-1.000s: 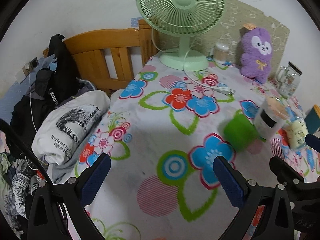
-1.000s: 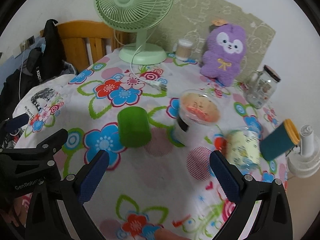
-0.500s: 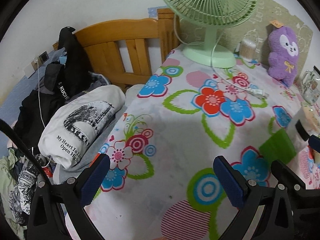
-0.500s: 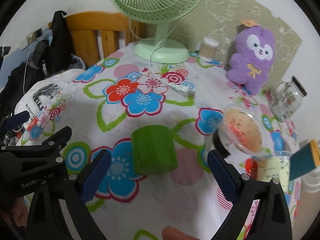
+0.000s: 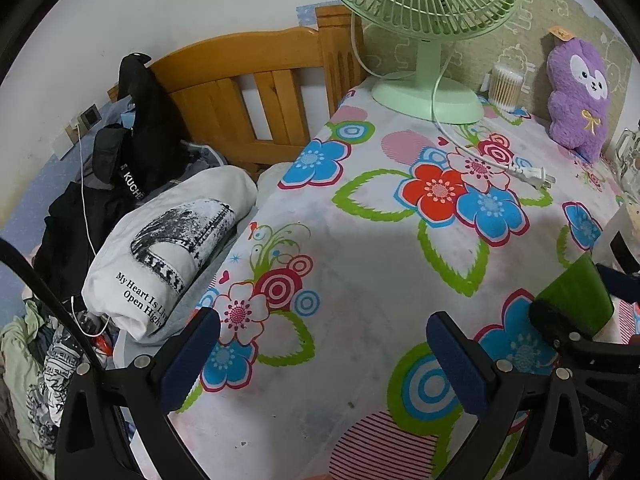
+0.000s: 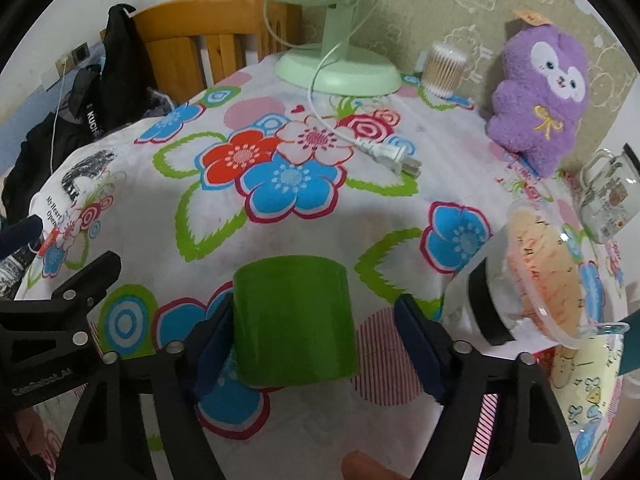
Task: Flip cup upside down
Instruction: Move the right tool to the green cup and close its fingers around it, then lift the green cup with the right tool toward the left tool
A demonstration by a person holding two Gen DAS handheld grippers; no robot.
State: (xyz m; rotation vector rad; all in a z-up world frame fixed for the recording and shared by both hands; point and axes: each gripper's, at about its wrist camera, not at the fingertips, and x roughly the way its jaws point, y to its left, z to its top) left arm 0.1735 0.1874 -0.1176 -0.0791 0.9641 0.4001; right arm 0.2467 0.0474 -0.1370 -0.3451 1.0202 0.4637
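A green cup (image 6: 294,320) stands on the flowered tablecloth (image 6: 280,184), its flat closed end up. My right gripper (image 6: 312,344) is open around it: the left pad touches the cup's side, the right pad stands a little off it. In the left wrist view the cup (image 5: 576,296) shows at the far right with the right gripper's fingers beside it. My left gripper (image 5: 324,356) is open and empty over the table's near left part, well left of the cup.
A green fan (image 6: 340,68) with a loose white plug (image 6: 396,156), a cotton swab jar (image 6: 444,68) and a purple plush (image 6: 540,112) stand at the back. A clear lidded container (image 6: 532,276), a glass jar (image 6: 612,196) and a patterned cup (image 6: 580,380) crowd the right. Folded clothes (image 5: 168,252) and a wooden headboard (image 5: 256,92) lie left.
My right gripper has moved forward so the green cup now sits between its fingers. My left gripper has drifted left, away from the cup.
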